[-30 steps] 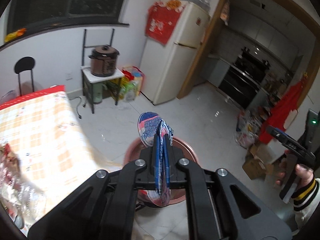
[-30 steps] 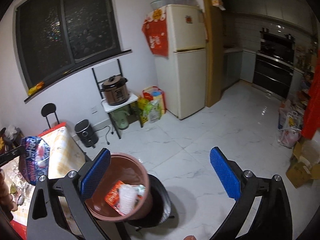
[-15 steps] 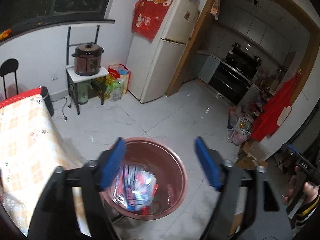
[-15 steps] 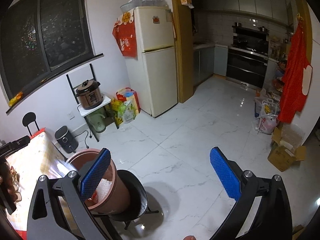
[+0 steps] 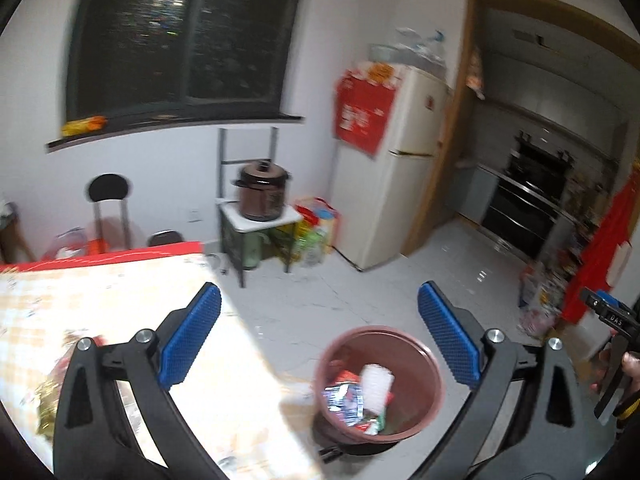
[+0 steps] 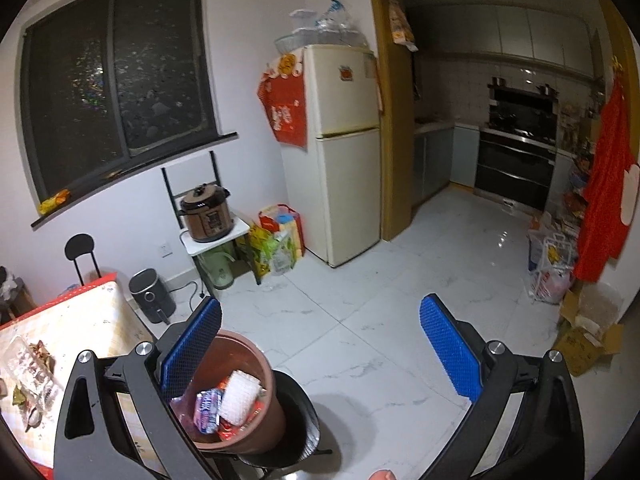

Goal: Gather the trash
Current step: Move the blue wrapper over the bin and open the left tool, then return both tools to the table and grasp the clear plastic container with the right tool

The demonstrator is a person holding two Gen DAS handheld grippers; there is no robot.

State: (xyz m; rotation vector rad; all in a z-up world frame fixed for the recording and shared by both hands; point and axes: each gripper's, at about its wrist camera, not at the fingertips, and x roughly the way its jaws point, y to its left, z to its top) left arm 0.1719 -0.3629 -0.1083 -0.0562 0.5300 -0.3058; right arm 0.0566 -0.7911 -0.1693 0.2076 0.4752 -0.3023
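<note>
A brown round trash bin (image 5: 424,364) stands on a black stool beside the table, also in the right wrist view (image 6: 256,360). In it lie a blue-and-white snack wrapper (image 5: 344,398) (image 6: 208,404), a white plastic piece (image 5: 376,380) (image 6: 240,392) and red wrappers. My left gripper (image 5: 320,344) is open and empty, above the table edge and the bin. My right gripper (image 6: 320,344) is open and empty, to the right of the bin and over the floor. More wrappers and a clear tray (image 6: 32,368) lie on the table (image 6: 92,320).
A checked-cloth table (image 5: 100,300) fills the left. A black air fryer (image 6: 152,296), a rice cooker on a small stand (image 6: 206,212), bags (image 6: 280,236) and a fridge (image 6: 344,152) line the far wall. Cardboard boxes (image 6: 588,336) sit on the floor at right.
My left gripper opened and dropped the blue-and-white wrapper into the bin, then swung left toward the table. My right gripper stayed open and its view shifted a little.
</note>
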